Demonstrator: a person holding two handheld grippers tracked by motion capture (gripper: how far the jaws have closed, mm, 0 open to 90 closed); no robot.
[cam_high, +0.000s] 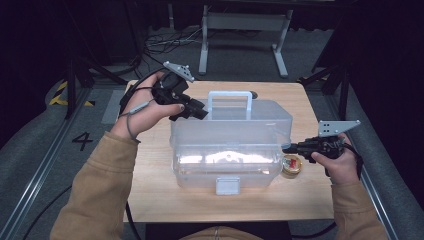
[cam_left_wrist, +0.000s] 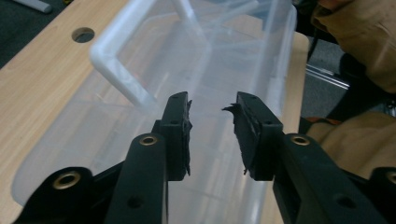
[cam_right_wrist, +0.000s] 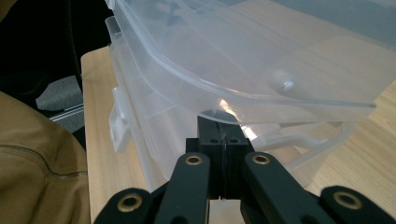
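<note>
Item: one clear, frosted plastic storage box with a hinged lid and a white carry handle (cam_high: 229, 102), standing near the middle of a pale wooden table (cam_high: 155, 200), its white front latch (cam_high: 227, 185) facing the person. The lid is raised at the right end, as the right gripper view shows a gap between lid edge and box rim. Right gripper (cam_high: 289, 148): jaws pressed fully together, tips tucked under the lifted lid edge at the box's right side, wedging rather than clasping; nothing is held between them. Left gripper (cam_high: 199, 113): at the box's back left corner beside the handle, jaws partly apart over the lid, pads touching nothing; torn black pad material hangs from both. Accessory: a small round roll with a gold rim and red face (cam_high: 291, 165), on the table just beside the box's right end, below the right gripper. Risks, as judged: the closed right tips could slip off the smooth lid edge and let it drop; lifting at one end alone may twist the lid or slide the light box toward the roll; the left jaws could catch the handle. Markings: a painted "4" (cam_high: 82, 140) on the floor at left; no brand or label legible on box or roll.
</note>
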